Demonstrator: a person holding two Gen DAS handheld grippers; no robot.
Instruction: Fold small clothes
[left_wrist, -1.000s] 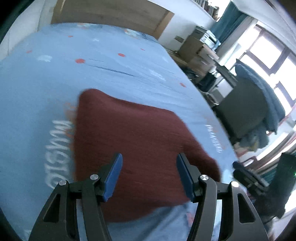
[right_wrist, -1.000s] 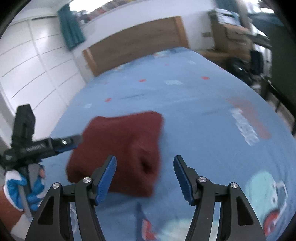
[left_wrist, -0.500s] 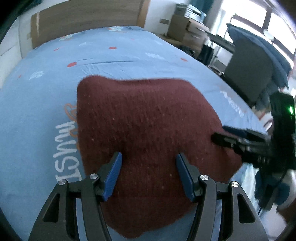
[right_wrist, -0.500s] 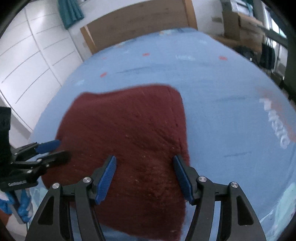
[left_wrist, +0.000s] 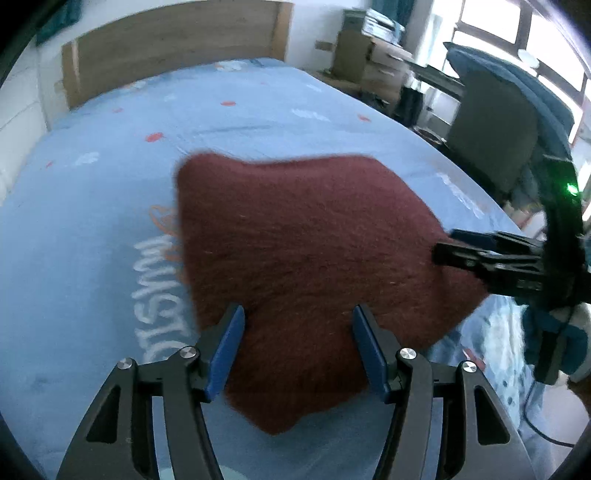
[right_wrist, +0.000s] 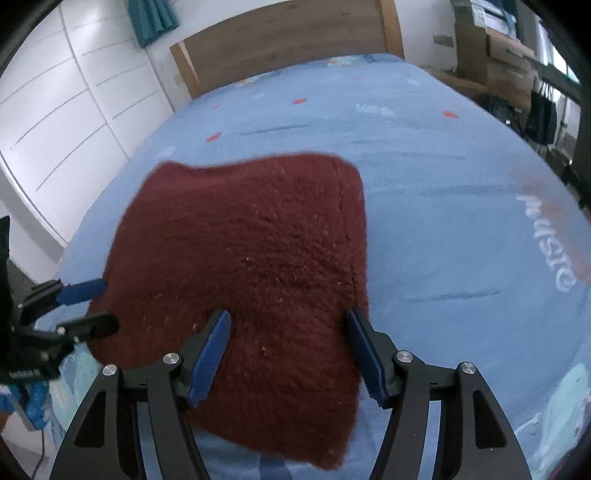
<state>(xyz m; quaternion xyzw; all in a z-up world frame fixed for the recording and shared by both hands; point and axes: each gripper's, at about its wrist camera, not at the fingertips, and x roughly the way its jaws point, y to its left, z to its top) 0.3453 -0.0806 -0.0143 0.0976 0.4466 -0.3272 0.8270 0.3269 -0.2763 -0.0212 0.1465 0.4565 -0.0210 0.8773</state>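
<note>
A dark red knitted garment (left_wrist: 306, 254) lies folded flat on the blue bed sheet (left_wrist: 92, 221); it also shows in the right wrist view (right_wrist: 251, 258). My left gripper (left_wrist: 299, 325) is open, its jaws spread over the garment's near edge, holding nothing. My right gripper (right_wrist: 288, 332) is open too, over the garment's near right part. In the left wrist view the right gripper (left_wrist: 461, 247) sits at the garment's right edge. In the right wrist view the left gripper (right_wrist: 85, 306) sits at the garment's left edge.
The bed has a wooden headboard (right_wrist: 288, 44) at the far end. White wardrobe doors (right_wrist: 55, 122) stand to the left. A dark chair with blue cloth (left_wrist: 506, 129), boxes and a desk stand beside the bed on the right.
Both grippers have moved in toward the garment, which now fills more of each view. Both stay open. The garment lies as before.
</note>
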